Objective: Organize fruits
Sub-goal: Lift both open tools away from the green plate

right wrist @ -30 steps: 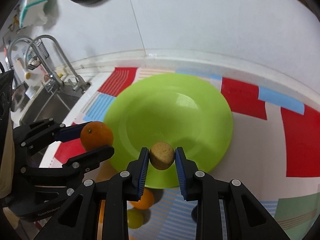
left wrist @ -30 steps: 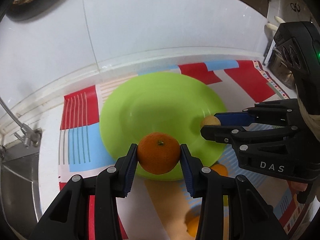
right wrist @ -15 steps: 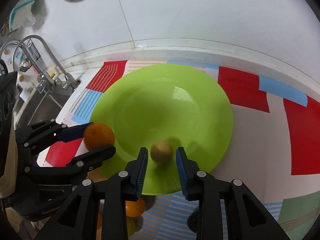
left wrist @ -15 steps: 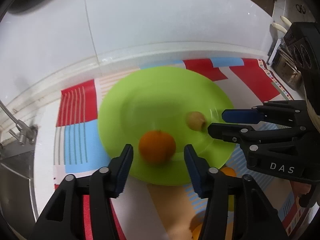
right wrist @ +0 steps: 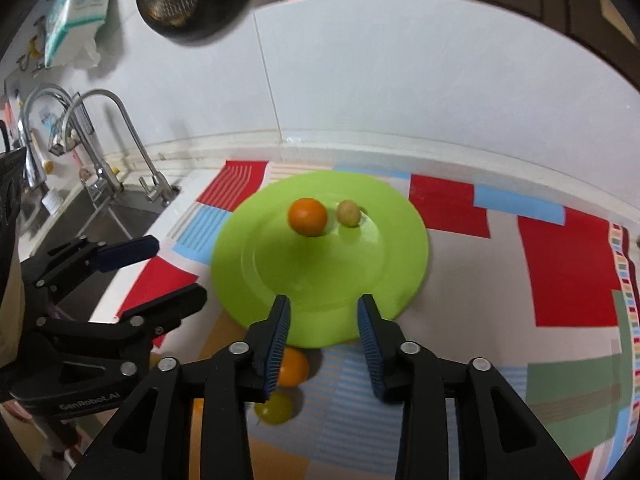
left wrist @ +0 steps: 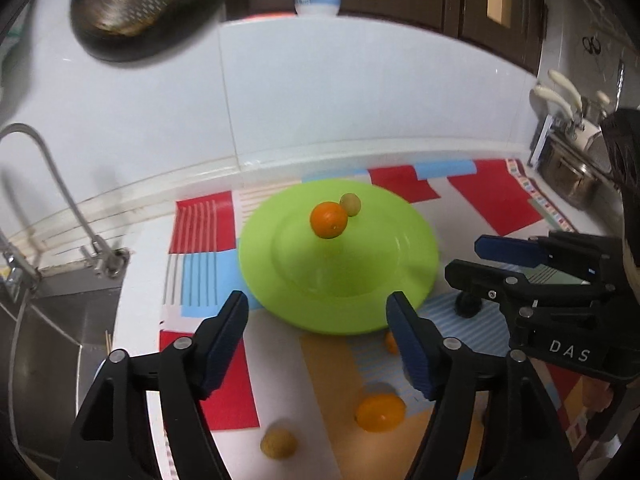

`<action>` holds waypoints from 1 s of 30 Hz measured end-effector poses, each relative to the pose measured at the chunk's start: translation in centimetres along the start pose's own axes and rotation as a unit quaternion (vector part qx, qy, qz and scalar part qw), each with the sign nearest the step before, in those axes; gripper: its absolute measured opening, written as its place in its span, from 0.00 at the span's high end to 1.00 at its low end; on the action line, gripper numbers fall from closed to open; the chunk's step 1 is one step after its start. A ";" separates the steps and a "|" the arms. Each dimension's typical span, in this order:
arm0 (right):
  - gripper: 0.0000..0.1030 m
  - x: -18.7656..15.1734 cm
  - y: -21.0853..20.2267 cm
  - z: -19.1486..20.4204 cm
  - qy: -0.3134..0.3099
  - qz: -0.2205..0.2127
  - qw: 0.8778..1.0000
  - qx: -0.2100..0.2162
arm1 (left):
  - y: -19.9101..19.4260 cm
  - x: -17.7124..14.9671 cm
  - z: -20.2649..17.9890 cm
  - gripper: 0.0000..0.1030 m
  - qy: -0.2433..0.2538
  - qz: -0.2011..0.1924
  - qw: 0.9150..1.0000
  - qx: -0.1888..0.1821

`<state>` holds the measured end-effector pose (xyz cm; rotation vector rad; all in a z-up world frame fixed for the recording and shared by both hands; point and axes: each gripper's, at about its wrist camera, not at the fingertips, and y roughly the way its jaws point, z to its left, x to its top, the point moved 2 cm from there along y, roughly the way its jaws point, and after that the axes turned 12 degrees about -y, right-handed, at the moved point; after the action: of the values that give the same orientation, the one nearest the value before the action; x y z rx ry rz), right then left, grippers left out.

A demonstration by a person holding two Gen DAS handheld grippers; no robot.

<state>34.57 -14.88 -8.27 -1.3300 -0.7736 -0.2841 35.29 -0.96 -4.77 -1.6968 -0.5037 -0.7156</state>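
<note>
1. Resting on the green plate [left wrist: 416,248], the orange [left wrist: 328,219] and a small yellowish fruit [left wrist: 350,204] lie side by side on its far half, just beside each other.
2. The left gripper [left wrist: 318,330] hangs over the plate's near rim with its jaws opening and nothing between them.
3. The right gripper [right wrist: 323,334] is likewise over the near rim, its jaws opening and empty; the left wrist view shows it at the right edge.
4. The plate sits on a patterned mat [right wrist: 560,272] of red, blue and white blocks.
5. Nearer than the plate, loose fruit lies on the mat: a second orange [left wrist: 380,412], a yellow-brown fruit [left wrist: 278,443] and a greenish one [right wrist: 276,408].
6. A sink [right wrist: 92,216] with curved taps [right wrist: 116,136] lies to the left.
</note>
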 end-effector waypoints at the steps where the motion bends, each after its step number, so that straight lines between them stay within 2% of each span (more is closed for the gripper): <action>1: 0.60 -0.2 -0.6 0.2 0.000 -0.005 1.000 -0.003 | -0.6 -0.2 0.0 0.28 -0.002 -0.005 1.000 0.001; 3: 0.60 -0.5 -1.8 0.6 -0.002 -0.014 1.000 -0.010 | -1.8 -0.6 0.0 0.23 -0.007 -0.013 1.000 0.006; 5: 0.52 -0.9 -3.0 0.9 0.003 -0.023 1.000 -0.016 | -2.8 -1.2 0.0 0.17 -0.012 -0.023 1.000 0.012; 8: 0.49 -1.6 -4.4 1.5 0.004 -0.033 0.999 -0.027 | -4.0 -2.1 -0.1 0.15 -0.015 -0.030 0.999 0.022; 20: 0.47 -5.2 -7.6 3.6 0.012 -0.032 0.999 -0.041 | -8.4 -6.3 0.3 0.13 -0.034 -0.040 0.997 0.050; 30: 0.47 -8.2 -9.5 4.4 0.026 -0.045 0.997 -0.065 | -10.2 -9.4 0.3 0.12 -0.031 -0.038 0.996 0.071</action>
<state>21.43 -15.01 -6.20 -1.4060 -0.7816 -0.4450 21.77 2.11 -4.16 -1.5773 -0.6515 -0.6676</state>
